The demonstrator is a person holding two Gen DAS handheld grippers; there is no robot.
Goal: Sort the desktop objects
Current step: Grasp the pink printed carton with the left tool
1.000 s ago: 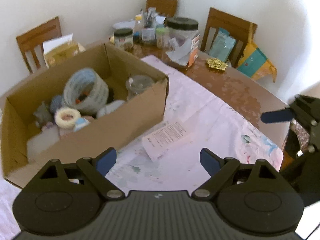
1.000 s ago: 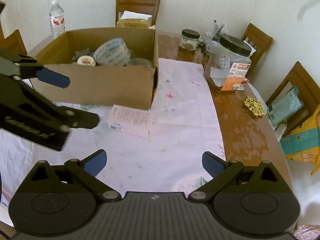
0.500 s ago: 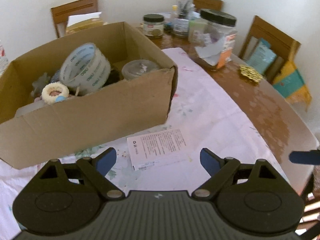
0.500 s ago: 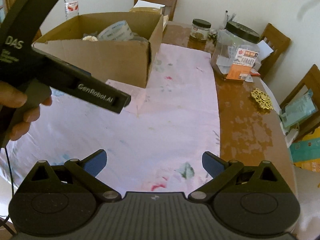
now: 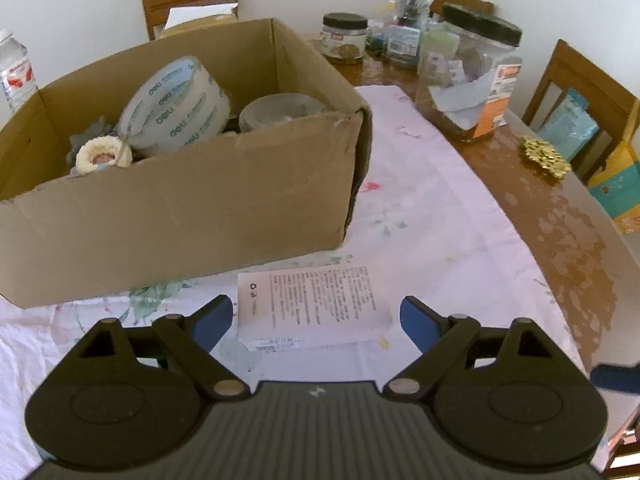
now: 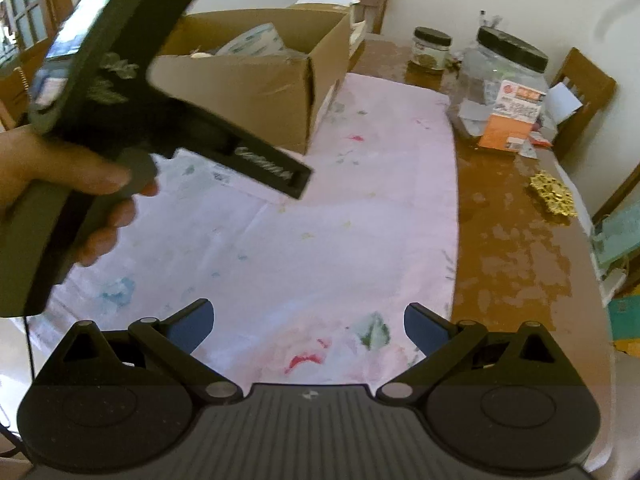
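Both hand-held grippers have dropped closer to the counter (image 5: 560,216), and the left hand-held gripper (image 5: 316,320) now straddles the flat white printed carton (image 5: 312,304) with jaws wide and nothing gripped; the right hand-held gripper (image 6: 308,326) hangs released over bare pink floral cloth (image 6: 320,220). That low carton lies just before the brown cardboard box (image 5: 192,208), so a shallow pinch could slip off or bunch cloth. Box wall crowds the far side, while the big black-lidded clear jar (image 5: 472,76) stands well apart.
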